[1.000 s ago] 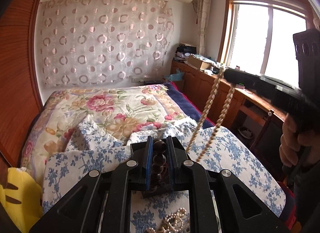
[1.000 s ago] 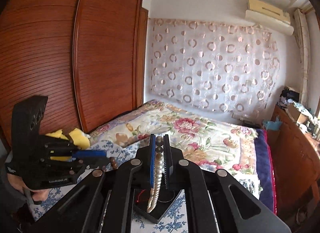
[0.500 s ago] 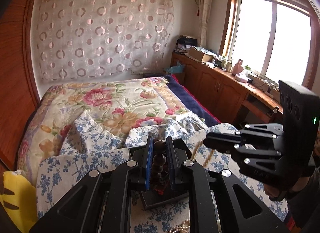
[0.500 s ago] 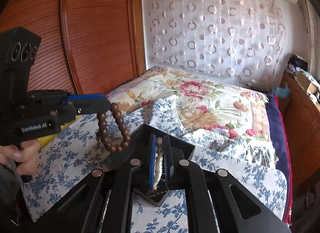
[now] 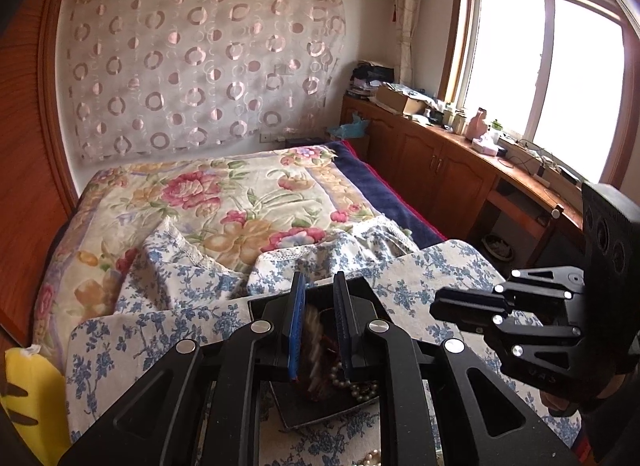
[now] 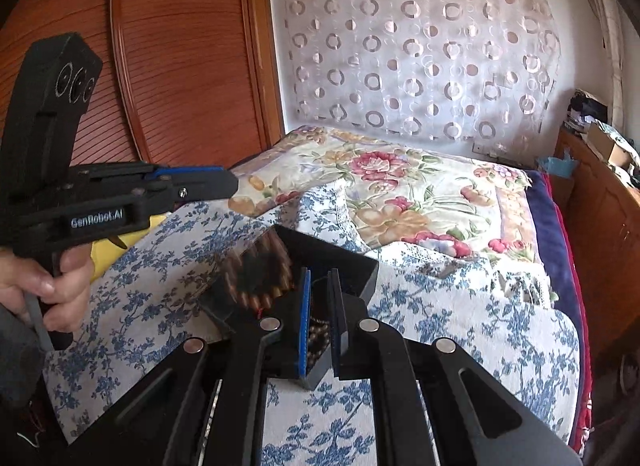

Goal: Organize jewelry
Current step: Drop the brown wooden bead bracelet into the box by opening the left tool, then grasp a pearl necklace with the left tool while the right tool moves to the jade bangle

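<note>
A black square tray [image 5: 316, 410] [image 6: 344, 258] lies on a blue-flowered cloth. My left gripper [image 5: 319, 286] is open just above it. A brown bead bracelet [image 5: 314, 358] [image 6: 256, 270] is blurred, falling from it into the tray. A pearl necklace [image 5: 356, 384] lies in the tray. My right gripper [image 6: 319, 276] is open over the tray, with small beads [image 6: 316, 340] seen between its fingers. Each gripper shows in the other's view, the left [image 6: 224, 185] and the right [image 5: 444, 302].
The flowered cloth [image 6: 460, 326] covers a board on a bed with a floral blanket [image 5: 224, 201]. More pearls [image 5: 372, 458] lie on the cloth near me. A yellow toy [image 5: 28, 398] sits at the left. A wooden wardrobe [image 6: 180, 65] and a window-side counter [image 5: 460, 153] flank the bed.
Both grippers have lowered over the tray and opened. The left has let go of the brown bracelet and the right has let go of the pearl necklace, which now lies in the tray.
</note>
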